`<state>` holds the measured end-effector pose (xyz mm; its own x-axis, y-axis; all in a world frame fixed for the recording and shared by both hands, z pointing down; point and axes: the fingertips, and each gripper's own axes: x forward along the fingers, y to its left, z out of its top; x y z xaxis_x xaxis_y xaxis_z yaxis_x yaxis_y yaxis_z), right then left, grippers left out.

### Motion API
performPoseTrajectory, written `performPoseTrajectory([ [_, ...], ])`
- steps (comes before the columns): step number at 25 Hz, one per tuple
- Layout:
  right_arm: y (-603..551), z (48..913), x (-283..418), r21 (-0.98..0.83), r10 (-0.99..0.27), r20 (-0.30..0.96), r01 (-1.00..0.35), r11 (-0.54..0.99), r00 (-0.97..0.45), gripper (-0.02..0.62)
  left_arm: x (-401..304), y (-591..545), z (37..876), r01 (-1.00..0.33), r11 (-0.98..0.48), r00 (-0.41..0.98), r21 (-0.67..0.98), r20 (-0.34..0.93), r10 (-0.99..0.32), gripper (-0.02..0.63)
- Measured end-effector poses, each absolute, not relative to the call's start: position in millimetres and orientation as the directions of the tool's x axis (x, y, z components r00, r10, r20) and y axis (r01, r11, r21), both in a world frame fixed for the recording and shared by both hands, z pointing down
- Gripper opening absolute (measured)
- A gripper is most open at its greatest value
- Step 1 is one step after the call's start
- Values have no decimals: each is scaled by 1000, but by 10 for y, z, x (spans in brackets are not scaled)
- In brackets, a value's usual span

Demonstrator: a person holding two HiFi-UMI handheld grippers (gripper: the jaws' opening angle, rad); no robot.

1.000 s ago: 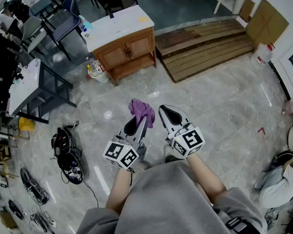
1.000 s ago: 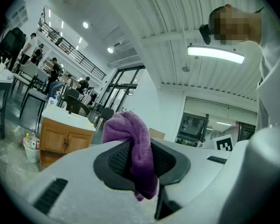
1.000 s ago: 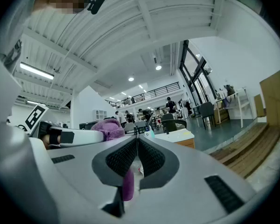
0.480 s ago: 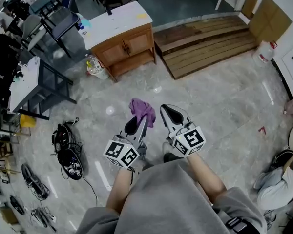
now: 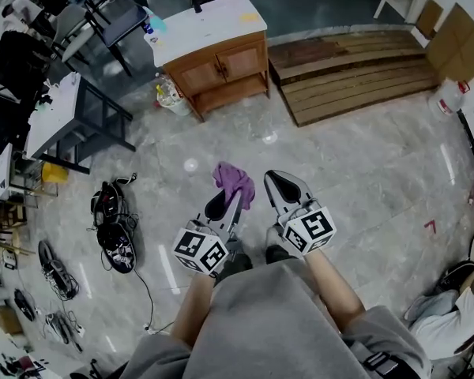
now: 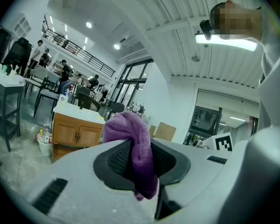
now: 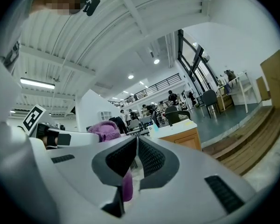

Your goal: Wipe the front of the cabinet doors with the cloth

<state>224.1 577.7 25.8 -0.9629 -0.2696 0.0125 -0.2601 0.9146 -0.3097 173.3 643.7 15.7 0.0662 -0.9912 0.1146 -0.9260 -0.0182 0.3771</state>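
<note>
Jaws, left: left gripper (image 5: 237,196) (image 6: 139,160) clenched on the purple cloth (image 5: 234,181) (image 6: 127,130); the cloth bunches above the pads and a tail hangs below them
Jaws, right: right gripper (image 5: 273,181) (image 7: 136,143) closed, pads together, nothing pinched between them; the cloth (image 7: 105,129) shows just beyond, to its left
Grippers: side by side, close together, both pointing ahead toward the cabinet, held low in front of the person's grey-clad body
Cloth position: held over bare floor, well apart from the cabinet, touching nothing but the left jaws
Cabinet: wooden cabinet (image 5: 221,65) (image 6: 77,134) (image 7: 184,136) with a white top, standing on the floor ahead; its two cabinet doors (image 5: 225,68) are shut and face the person
Surface: floor (image 5: 363,172) of pale grey marbled tile, glossy, with light spots
Room: wooden platform (image 5: 355,73) to the right of the cabinet; a bin (image 5: 170,97) with bottles just beside its left end; a white-topped desk (image 5: 63,125) on a dark frame further left; dark cables (image 5: 114,235) in heaps on the floor at left; chairs (image 5: 114,22) behind; people in the background of both gripper views
Change since a second ago: cabinet and platform sit further right in the head view and more of the left-hand floor shows; grippers keep the same pose, cloth still in the left jaws
</note>
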Motion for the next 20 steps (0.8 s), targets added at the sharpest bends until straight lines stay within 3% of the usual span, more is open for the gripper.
performPoseTrajectory([
  [8, 5999, 372, 1869, -322, -221, 44, -223, 920, -974, 20, 1352, 6544, 266, -924, 12, 43, 382, 135, -990, 81],
  [20, 6023, 494, 1164, -325, -307, 93, -320, 890, -947, 20, 552, 6500, 357, -915, -58, 115, 400, 120, -986, 81],
])
